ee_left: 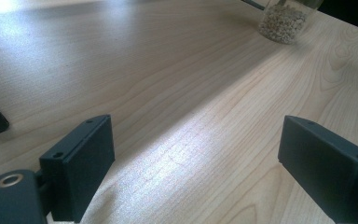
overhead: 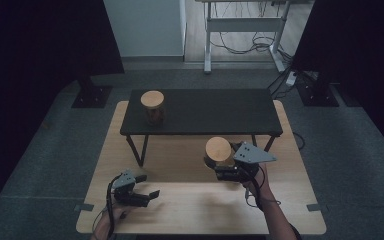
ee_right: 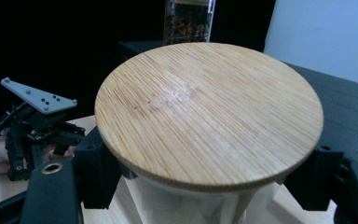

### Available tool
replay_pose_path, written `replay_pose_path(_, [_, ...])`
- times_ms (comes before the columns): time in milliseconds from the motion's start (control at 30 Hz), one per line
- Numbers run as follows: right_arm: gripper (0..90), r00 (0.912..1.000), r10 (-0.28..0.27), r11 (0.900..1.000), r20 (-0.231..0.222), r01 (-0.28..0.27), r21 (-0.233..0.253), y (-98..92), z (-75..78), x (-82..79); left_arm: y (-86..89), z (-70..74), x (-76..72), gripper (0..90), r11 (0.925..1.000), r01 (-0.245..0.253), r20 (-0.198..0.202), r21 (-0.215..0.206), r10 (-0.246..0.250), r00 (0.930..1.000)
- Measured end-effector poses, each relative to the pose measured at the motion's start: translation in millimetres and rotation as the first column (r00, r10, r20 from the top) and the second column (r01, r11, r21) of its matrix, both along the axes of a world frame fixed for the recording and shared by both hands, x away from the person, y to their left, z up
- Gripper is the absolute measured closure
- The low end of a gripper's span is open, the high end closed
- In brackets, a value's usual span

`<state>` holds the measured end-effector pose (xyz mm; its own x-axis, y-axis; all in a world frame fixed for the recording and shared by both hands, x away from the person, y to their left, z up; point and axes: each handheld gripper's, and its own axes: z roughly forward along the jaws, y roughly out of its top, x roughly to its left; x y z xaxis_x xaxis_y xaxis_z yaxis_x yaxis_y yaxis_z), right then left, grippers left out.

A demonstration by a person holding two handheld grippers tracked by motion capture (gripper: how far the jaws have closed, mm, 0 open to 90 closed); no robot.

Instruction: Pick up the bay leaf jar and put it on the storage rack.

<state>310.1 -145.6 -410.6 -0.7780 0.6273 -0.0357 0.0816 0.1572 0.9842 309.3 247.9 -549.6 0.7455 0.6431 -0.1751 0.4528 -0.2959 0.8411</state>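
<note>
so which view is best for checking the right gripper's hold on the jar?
Right gripper view: the bamboo-lidded jar sits between both fingers, just under the lid. High view shows jar and right gripper from above, contact hidden. Left gripper view catches the jar's grain-filled base at the top edge.

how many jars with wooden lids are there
2. One jar stands on the light wooden table, between the jaws of the right gripper. The other jar stands on the left part of the black raised shelf. None seems hidden.
</note>
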Motion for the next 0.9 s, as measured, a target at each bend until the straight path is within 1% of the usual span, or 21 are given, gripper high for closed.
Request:
replay_pose_path(433, [24.7,0.9998,-0.010,1.000,0.018,0.010,0.003,-4.1,13.5,5.3,-0.1,0.0,0.0,10.0,1.0000,-0.003,0.000,0.001,0.003,1.0000])
replay_pose_path(567, [24.7,0.9999,0.001,1.000,0.012,-0.002,0.027,-5.7,16.1,6.3,0.0,0.0,0.0,10.0,1.0000,-0.003,0.001,0.001,0.003,1.0000])
replay_pose_path(900, [24.7,0.9999,0.000,0.999,0.015,-0.001,0.040,-6.6,22.6,11.5,0.1,0.0,0.2,10.0,1.0000,-0.001,-0.001,-0.001,0.001,1.0000])
